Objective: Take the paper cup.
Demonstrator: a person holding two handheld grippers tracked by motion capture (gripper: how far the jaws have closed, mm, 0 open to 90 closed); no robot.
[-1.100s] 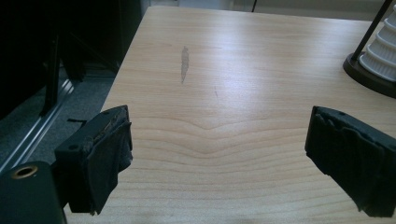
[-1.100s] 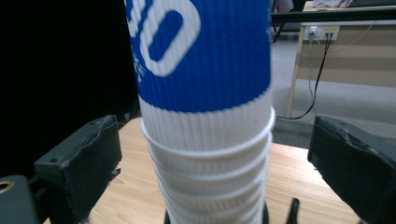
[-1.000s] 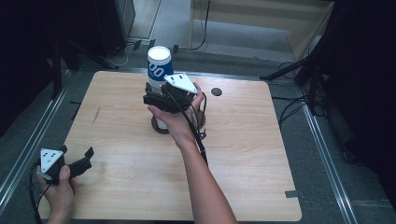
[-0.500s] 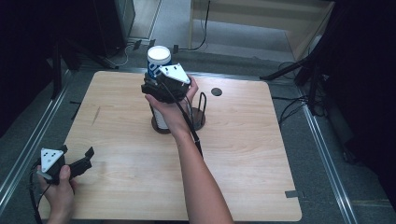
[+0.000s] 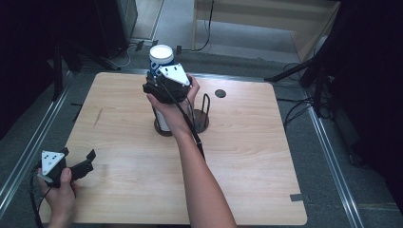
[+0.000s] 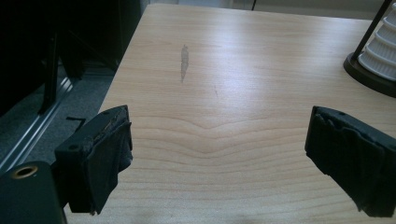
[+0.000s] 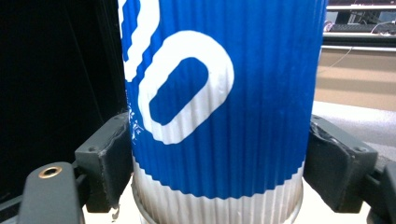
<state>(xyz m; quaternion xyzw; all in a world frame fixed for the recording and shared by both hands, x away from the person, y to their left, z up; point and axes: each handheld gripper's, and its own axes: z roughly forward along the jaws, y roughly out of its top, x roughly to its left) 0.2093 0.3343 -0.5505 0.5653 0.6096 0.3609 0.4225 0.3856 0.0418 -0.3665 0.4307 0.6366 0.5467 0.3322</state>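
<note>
the right claw [image 7: 215, 158] is clenched around a blue and white cup [image 7: 219, 93] atop a stack, while the left claw [image 6: 219, 158] rests released over the wooden surface [image 5: 237, 156].

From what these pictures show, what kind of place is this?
Probably a lab or workshop set up for recording, not a home. A bare wooden table stands between metal floor rails, loose cables run across the floor behind it, and the person works a blue paper cup with handheld grippers.
</note>
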